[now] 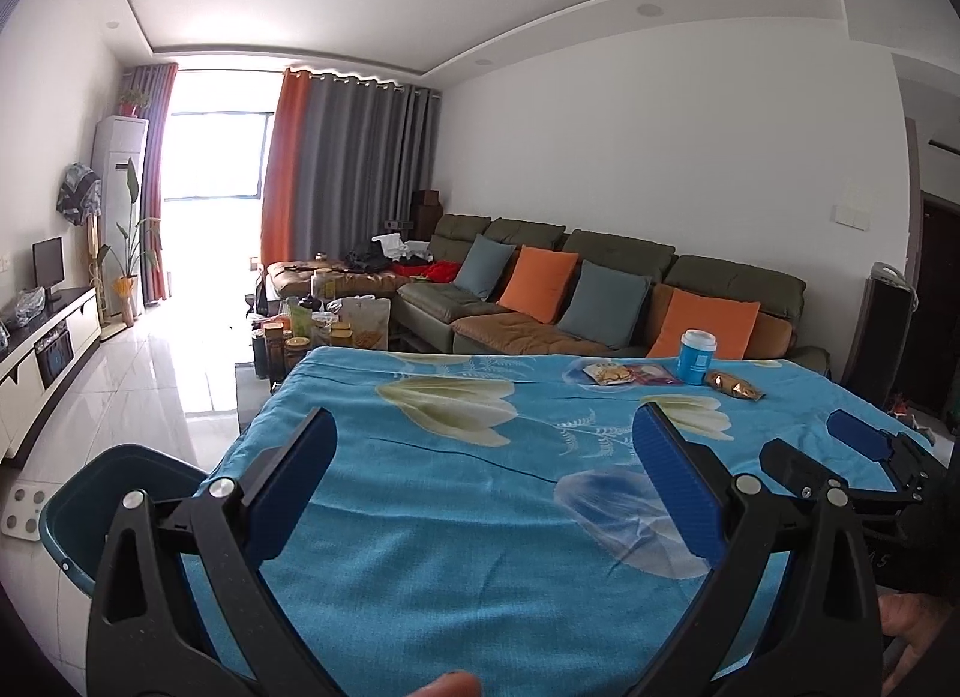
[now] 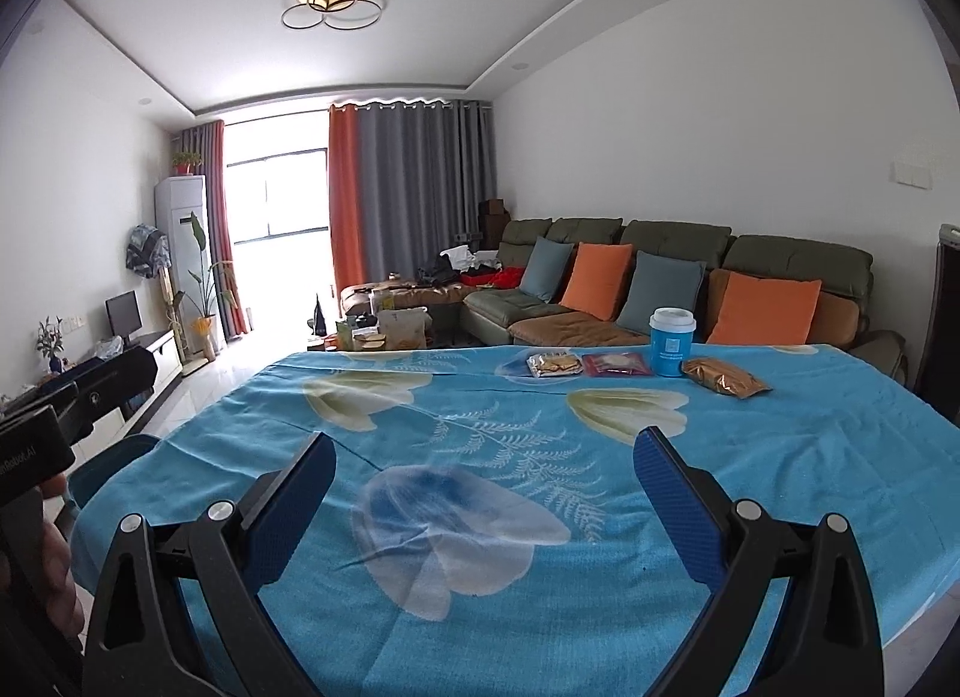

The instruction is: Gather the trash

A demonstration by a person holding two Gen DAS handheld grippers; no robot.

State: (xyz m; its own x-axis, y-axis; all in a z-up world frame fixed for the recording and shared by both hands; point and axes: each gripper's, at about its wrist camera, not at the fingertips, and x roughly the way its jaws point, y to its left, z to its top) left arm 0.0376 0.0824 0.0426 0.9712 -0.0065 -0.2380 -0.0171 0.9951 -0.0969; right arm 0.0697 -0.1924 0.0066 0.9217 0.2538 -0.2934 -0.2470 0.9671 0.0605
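A table draped in a blue flowered cloth [image 2: 810, 427] fills the near half of the room, with a green sofa [image 2: 660, 253] behind it. Off its left corner sits a dark teal bin [image 1: 114, 493].

The trash lies in a row near the table's far edge. A blue paper cup [image 2: 672, 343] with a white lid stands upright. Just right of it lies a crinkled gold packet [image 2: 723, 377], long axis running from near the cup out toward the right and the viewer. Left of the cup a red wrapper [image 2: 618, 364] lies flat, and beside that a clear packet of biscuits [image 2: 553, 364], both lengthwise along the edge.

The left gripper [image 1: 483, 445] and right gripper [image 2: 483, 466] hover over the near cloth, fingers spread wide, holding nothing.
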